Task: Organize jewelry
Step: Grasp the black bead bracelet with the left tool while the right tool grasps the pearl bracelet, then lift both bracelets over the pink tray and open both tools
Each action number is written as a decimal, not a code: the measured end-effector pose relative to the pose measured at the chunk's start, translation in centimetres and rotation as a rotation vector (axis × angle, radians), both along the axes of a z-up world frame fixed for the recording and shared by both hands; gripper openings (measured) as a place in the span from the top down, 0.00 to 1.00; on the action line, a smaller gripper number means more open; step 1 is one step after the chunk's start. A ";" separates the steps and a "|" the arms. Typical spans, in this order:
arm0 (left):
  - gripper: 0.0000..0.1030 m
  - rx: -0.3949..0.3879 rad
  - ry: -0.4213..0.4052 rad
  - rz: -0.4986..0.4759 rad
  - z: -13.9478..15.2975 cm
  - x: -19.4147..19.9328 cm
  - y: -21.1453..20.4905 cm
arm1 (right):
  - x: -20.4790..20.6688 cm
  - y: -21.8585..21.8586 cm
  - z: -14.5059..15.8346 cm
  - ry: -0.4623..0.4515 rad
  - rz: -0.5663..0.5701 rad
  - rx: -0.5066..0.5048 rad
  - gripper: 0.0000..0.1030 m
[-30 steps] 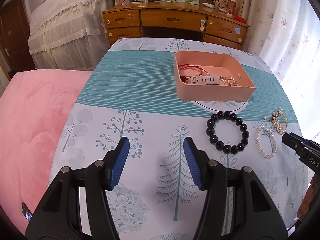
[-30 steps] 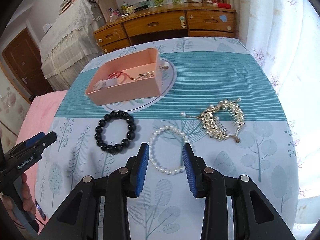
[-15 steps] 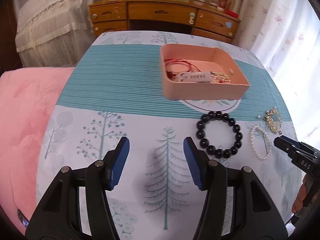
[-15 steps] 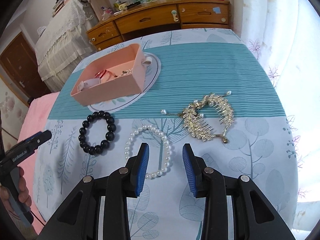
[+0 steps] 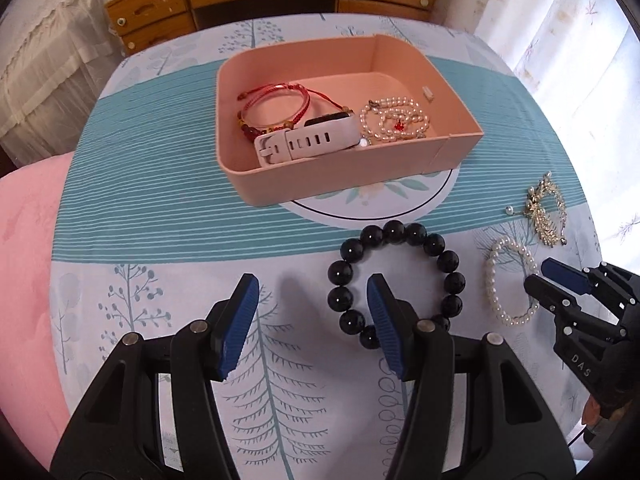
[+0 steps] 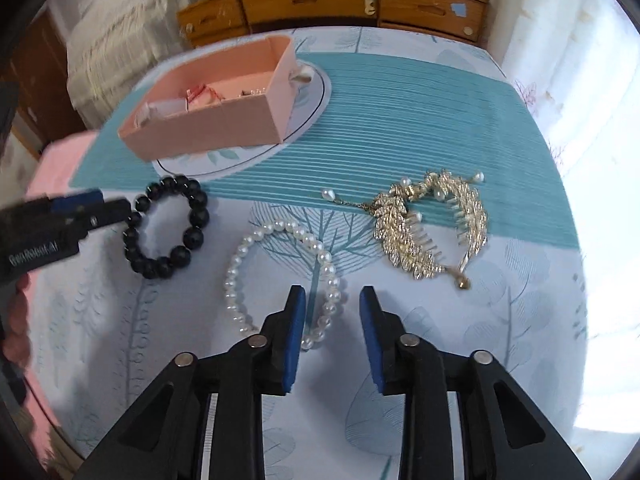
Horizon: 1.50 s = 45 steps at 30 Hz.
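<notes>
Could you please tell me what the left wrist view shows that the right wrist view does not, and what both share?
Only the left wrist view shows the box's contents clearly: red cord bracelet, white watch strap, pearl strand. Only the right wrist view shows the gold hair comb in full detail. Both share the pink box, black bead bracelet, pearl bracelet, open left gripper and closing right gripper.

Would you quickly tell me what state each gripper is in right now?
Left gripper: open, holding nothing.
Right gripper: jaws closing around the pearl bracelet, not gripping yet.

Tree-print tablecloth (image 5: 168,208) bears pink box (image 5: 320,184), black bracelet (image 5: 436,246), pearl bracelet (image 6: 320,258), gold comb (image 6: 404,240).
</notes>
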<state>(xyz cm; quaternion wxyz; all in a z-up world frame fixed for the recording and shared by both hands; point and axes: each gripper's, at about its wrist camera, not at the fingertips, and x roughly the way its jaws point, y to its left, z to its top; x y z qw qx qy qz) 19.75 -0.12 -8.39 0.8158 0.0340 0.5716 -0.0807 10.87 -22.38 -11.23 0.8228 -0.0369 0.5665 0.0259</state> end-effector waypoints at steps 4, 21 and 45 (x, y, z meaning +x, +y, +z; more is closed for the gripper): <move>0.48 0.032 0.035 -0.006 -0.4 1.5 -0.7 | 1.1 1.5 0.0 0.063 0.070 -0.060 0.86; 0.88 -0.091 0.101 0.012 -1.5 1.9 -0.9 | 2.5 1.6 3.5 0.055 0.054 0.004 0.93; 0.88 -0.226 -0.301 0.099 16.5 5.2 0.4 | 7.1 5.2 26.0 -0.436 0.053 0.136 0.93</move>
